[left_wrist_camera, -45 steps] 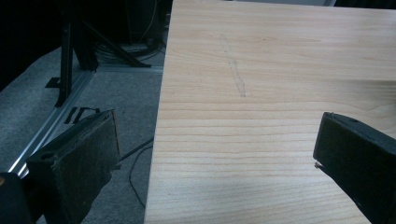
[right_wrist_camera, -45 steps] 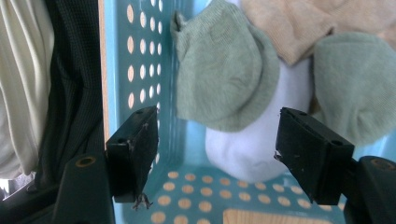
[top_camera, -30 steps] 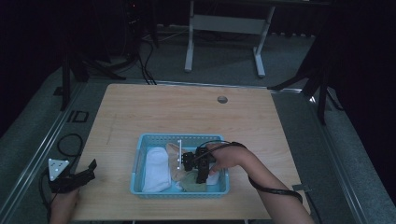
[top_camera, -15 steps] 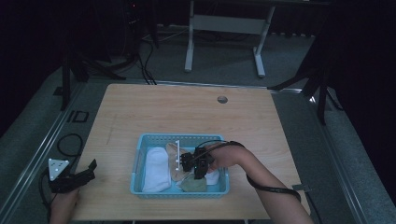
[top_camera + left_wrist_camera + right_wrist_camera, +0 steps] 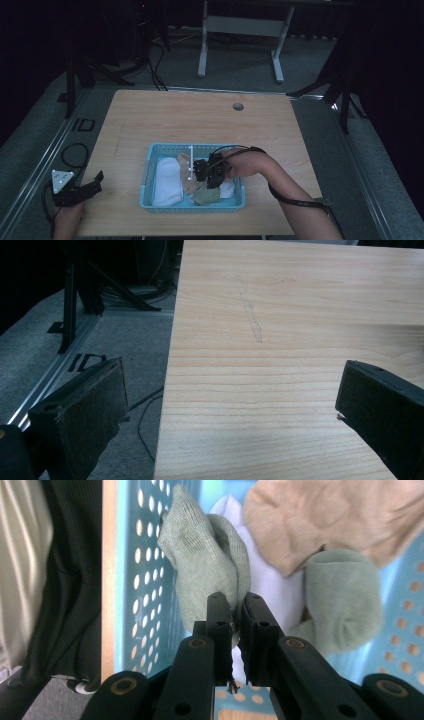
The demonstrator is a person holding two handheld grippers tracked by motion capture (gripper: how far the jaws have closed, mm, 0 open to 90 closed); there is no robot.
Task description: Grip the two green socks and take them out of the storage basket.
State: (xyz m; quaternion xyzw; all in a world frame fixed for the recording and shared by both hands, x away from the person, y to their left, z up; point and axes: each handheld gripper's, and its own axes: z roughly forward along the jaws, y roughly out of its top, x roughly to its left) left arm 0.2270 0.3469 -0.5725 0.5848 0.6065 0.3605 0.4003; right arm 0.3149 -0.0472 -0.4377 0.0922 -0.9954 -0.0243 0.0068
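A blue perforated basket (image 5: 148, 167) sits at the near middle of the wooden table (image 5: 200, 125). In it lie a white sock (image 5: 165, 181), a beige sock (image 5: 187, 176) and a pale green sock (image 5: 205, 195). My right gripper (image 5: 205, 174) is down inside the basket. In the right gripper view it (image 5: 236, 605) is shut on a fold of the green sock (image 5: 205, 565), beside the basket wall (image 5: 140, 580). A second green roll (image 5: 340, 595), the beige sock (image 5: 345, 520) and white fabric (image 5: 280, 592) lie beyond. My left gripper (image 5: 92, 184) hangs open at the table's near left edge, its jaws wide apart with nothing between them (image 5: 230, 390).
A thin white rod (image 5: 191, 162) stands across the middle of the basket. A round cable hole (image 5: 238, 106) is at the table's far right. Left of the table edge (image 5: 167, 390) are grey carpet, cables and a floor rail (image 5: 55, 145). A desk frame (image 5: 240, 30) stands behind.
My right gripper has shifted slightly to the left inside the basket. The left gripper has stayed at the table's near left edge.
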